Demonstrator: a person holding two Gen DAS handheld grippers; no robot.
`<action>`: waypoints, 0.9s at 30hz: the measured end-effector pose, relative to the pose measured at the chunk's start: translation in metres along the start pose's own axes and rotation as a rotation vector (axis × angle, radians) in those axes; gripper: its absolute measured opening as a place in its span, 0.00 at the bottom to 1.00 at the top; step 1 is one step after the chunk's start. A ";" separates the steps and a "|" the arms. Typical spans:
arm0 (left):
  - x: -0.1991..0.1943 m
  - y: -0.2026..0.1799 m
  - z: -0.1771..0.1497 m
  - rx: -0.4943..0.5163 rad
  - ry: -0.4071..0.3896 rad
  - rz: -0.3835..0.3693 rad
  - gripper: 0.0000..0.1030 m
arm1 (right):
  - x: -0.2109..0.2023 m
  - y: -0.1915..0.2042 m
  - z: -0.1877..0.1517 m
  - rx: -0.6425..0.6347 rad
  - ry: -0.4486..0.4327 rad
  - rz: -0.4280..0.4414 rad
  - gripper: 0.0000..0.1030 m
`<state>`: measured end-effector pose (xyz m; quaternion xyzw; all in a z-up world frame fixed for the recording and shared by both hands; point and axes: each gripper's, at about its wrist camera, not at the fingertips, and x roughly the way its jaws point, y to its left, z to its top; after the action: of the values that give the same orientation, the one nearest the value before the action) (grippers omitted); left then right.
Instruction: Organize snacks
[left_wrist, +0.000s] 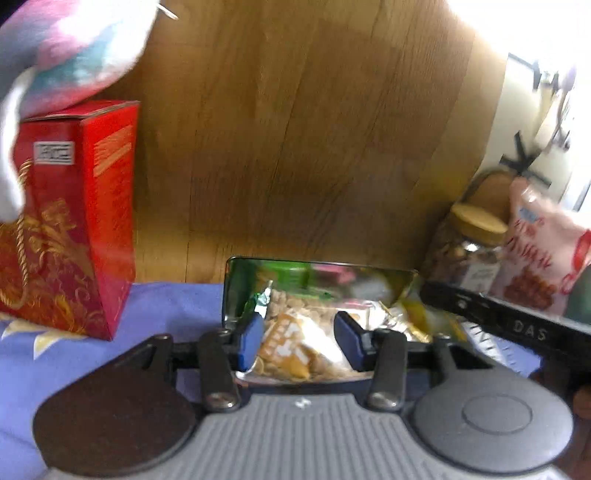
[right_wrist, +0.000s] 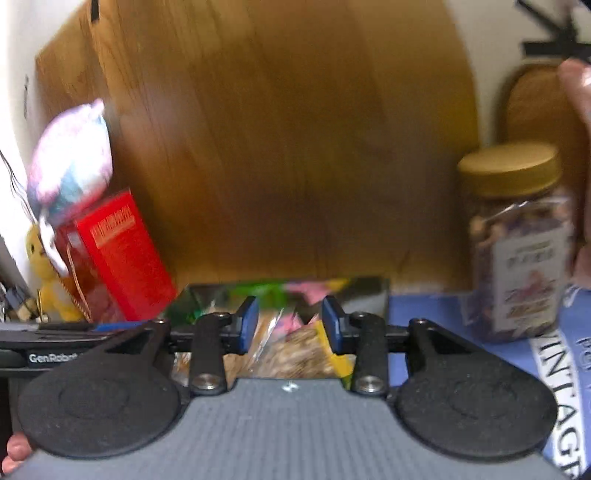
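Both grippers spread, empty: left gripper (left_wrist: 299, 341), right gripper (right_wrist: 290, 325), over snack packets (left_wrist: 295, 354) in the shiny tin (left_wrist: 236, 288) on the table. Slippery foil, easy to fumble; jar (right_wrist: 517, 251) nearby, could get knocked.

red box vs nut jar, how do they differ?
The red box is opaque card with gold print; the nut jar is clear, so its contents show.
The red box stands left of the shiny tin, the nut jar right of it.
The red box has a soft pastel toy resting on top; the nut jar carries only its gold lid.
Both stand on the blue cloth against the wooden panel.
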<state>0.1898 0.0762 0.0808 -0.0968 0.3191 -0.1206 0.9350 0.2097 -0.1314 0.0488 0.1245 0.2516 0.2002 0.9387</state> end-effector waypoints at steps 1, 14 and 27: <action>-0.010 0.001 -0.004 -0.005 -0.017 -0.001 0.42 | -0.008 -0.003 -0.002 0.009 -0.010 0.000 0.40; -0.046 0.019 -0.087 0.006 0.223 -0.095 0.48 | -0.084 -0.015 -0.126 0.355 0.336 0.302 0.38; -0.017 0.035 -0.096 -0.142 0.261 -0.182 0.56 | -0.030 -0.006 -0.126 0.540 0.362 0.272 0.15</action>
<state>0.1229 0.1043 0.0068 -0.1745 0.4353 -0.1933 0.8618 0.1224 -0.1332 -0.0465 0.3633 0.4390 0.2685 0.7767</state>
